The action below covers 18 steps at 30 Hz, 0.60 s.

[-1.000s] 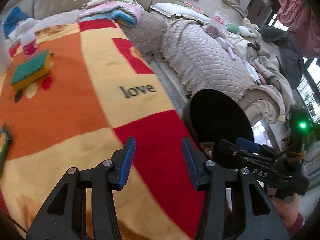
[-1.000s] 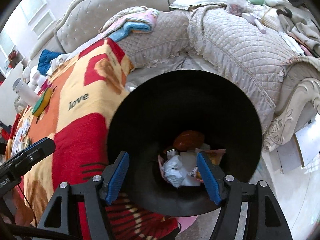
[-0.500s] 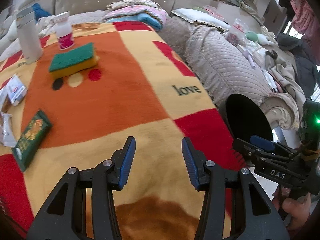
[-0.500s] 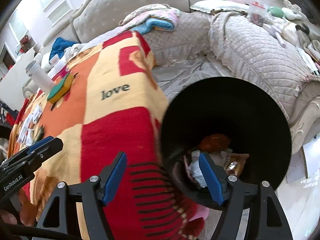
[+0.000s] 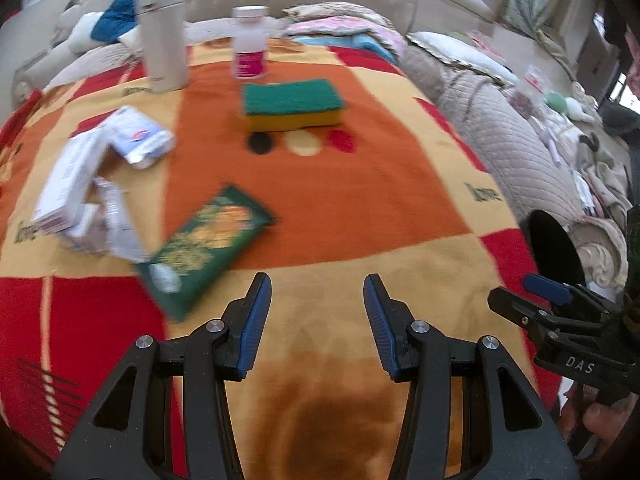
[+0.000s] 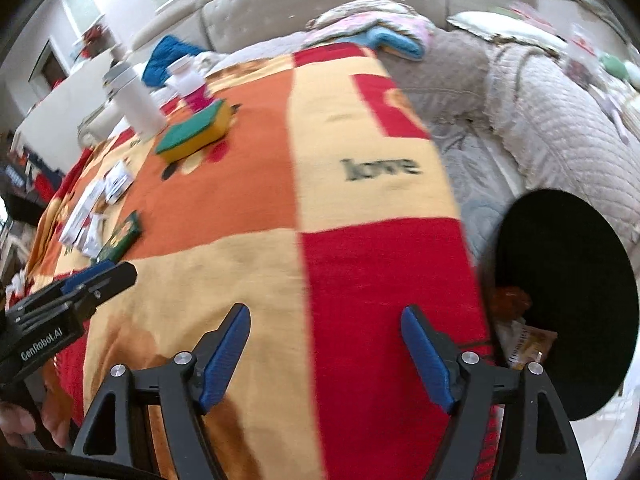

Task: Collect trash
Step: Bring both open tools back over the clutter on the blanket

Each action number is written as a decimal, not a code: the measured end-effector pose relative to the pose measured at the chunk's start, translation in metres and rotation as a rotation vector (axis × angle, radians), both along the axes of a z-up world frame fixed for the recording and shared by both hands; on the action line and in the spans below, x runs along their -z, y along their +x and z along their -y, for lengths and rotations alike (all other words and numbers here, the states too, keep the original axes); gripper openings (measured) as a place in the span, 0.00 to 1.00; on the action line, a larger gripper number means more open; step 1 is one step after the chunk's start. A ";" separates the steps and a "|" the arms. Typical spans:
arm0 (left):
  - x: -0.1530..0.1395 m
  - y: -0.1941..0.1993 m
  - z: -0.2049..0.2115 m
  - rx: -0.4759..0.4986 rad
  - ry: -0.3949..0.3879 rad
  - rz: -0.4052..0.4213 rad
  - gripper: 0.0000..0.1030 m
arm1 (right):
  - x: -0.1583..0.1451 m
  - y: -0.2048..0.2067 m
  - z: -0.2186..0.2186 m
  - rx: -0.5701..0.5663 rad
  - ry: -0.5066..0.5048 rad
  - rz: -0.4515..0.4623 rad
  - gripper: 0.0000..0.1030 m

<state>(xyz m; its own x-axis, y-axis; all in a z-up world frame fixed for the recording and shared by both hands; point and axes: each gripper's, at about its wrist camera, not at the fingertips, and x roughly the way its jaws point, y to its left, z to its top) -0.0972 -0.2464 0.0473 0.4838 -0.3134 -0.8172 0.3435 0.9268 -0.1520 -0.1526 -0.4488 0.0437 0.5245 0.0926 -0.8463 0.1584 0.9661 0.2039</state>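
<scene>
Item 1: my left hand-held gripper point(image 5: 316, 320), lower centre of the left wrist view. Jaws stand moderately apart with nothing between them, only blanket below.

Item 2: my right hand-held gripper point(image 6: 326, 354), lower centre of the right wrist view. Jaws are opening, already wide, with nothing between them. It also shows at the right edge of the left view, with a person's hand point(image 5: 600, 420) below it.

Item 3: patchwork blanket point(image 5: 360, 200), orange, yellow and red, printed "love", covering the tabletop.

Item 4: green flat packet point(image 5: 204, 246), trash, lying at an angle at centre left of the left view, just up and left of the left gripper's fingertips. It appears small at the left of the right view point(image 6: 120, 240).

Item 5: white crumpled wrappers and papers point(image 5: 92, 184), trash, at the left of the left view, touching the green packet's left end. Blurred; I cannot count them.

Item 6: sponge point(image 5: 294, 104), green top and yellow base, upper centre.

Item 7: white bottle with pink label point(image 5: 250, 44), behind the sponge.

Item 8: tall white cylinder flask point(image 5: 164, 40), upper left, beside the bottle.

Item 9: black trash bin point(image 6: 568, 304), right of the right view, off the blanket's edge, with wrappers point(image 6: 524, 344) visible inside its lower left.

Item 10: quilted beige sofa point(image 6: 560, 132), upper right, behind the bin.
</scene>
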 end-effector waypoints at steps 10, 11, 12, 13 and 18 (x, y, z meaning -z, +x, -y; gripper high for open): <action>0.005 0.014 -0.078 -0.134 0.019 -0.006 0.45 | -0.004 0.028 -0.059 -0.113 -0.002 0.001 0.77; 0.005 0.015 -0.083 -0.142 0.021 -0.006 0.45 | -0.004 0.031 -0.065 -0.124 0.005 0.001 0.77; 0.005 0.016 -0.091 -0.154 0.022 -0.006 0.45 | -0.004 0.033 -0.069 -0.130 0.010 0.001 0.77; 0.006 0.017 -0.095 -0.162 0.023 -0.006 0.45 | -0.003 0.036 -0.075 -0.139 0.016 -0.002 0.77; 0.003 0.020 -0.124 -0.200 0.023 -0.009 0.45 | -0.001 0.050 -0.105 -0.205 0.057 -0.015 0.77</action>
